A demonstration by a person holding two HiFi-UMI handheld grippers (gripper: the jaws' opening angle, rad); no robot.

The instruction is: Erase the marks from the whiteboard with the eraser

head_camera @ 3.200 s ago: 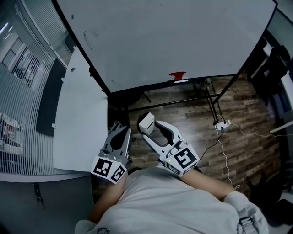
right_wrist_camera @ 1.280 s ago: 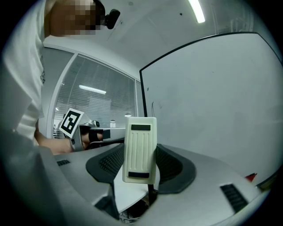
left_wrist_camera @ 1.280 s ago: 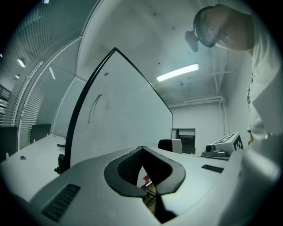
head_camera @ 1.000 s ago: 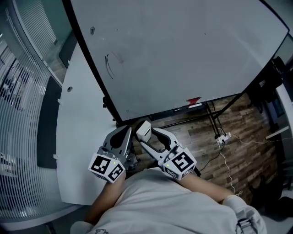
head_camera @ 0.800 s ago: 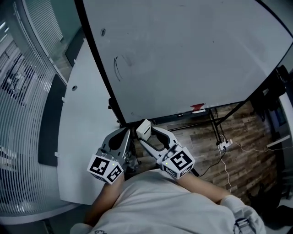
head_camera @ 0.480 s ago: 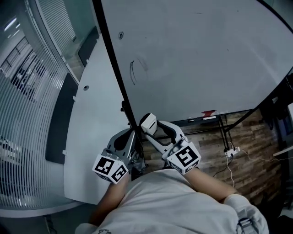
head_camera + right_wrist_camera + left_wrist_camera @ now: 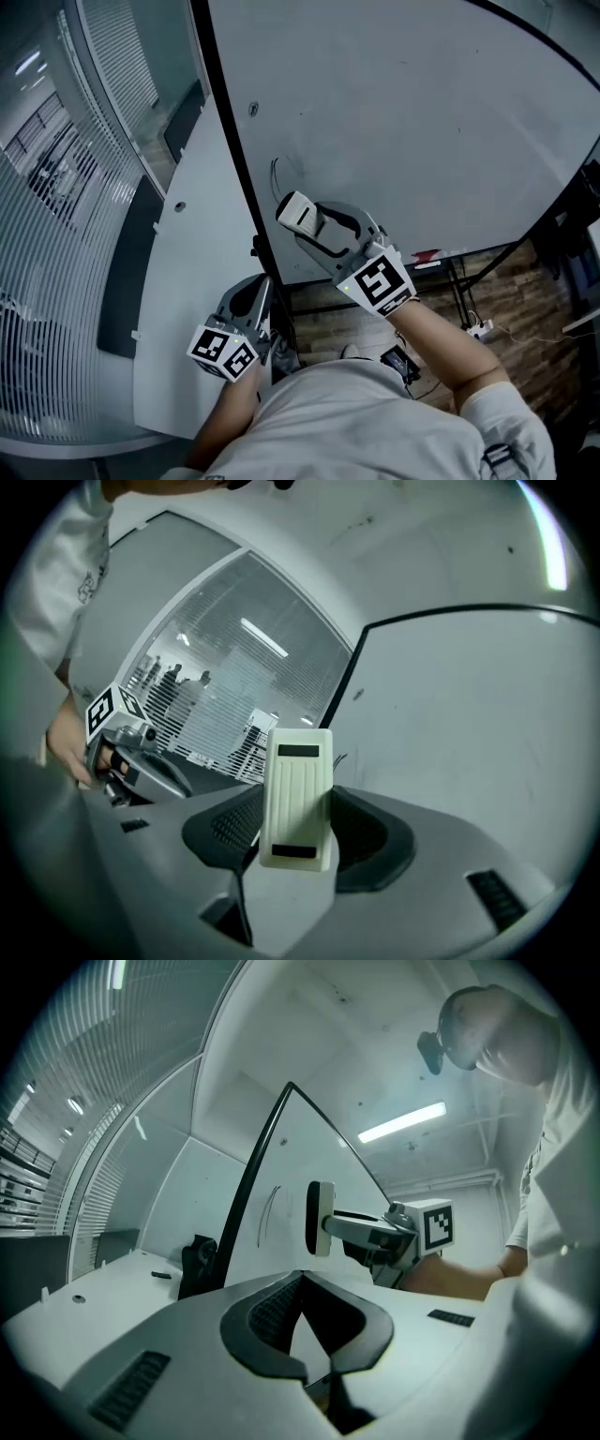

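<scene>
Wood-plank floor point(image 7: 525, 281) down at the right, dark brown, with a white power strip point(image 7: 481, 329) and its cable lying on it. Over on the left, a long white table point(image 7: 202, 309) runs beside a curved glass wall point(image 7: 56, 216) lined with fine stripes, and there's a dark panel point(image 7: 127, 272) between the two. Overhead, a strip light point(image 7: 401, 1121) glows on the pale ceiling point(image 7: 375, 1035).
</scene>
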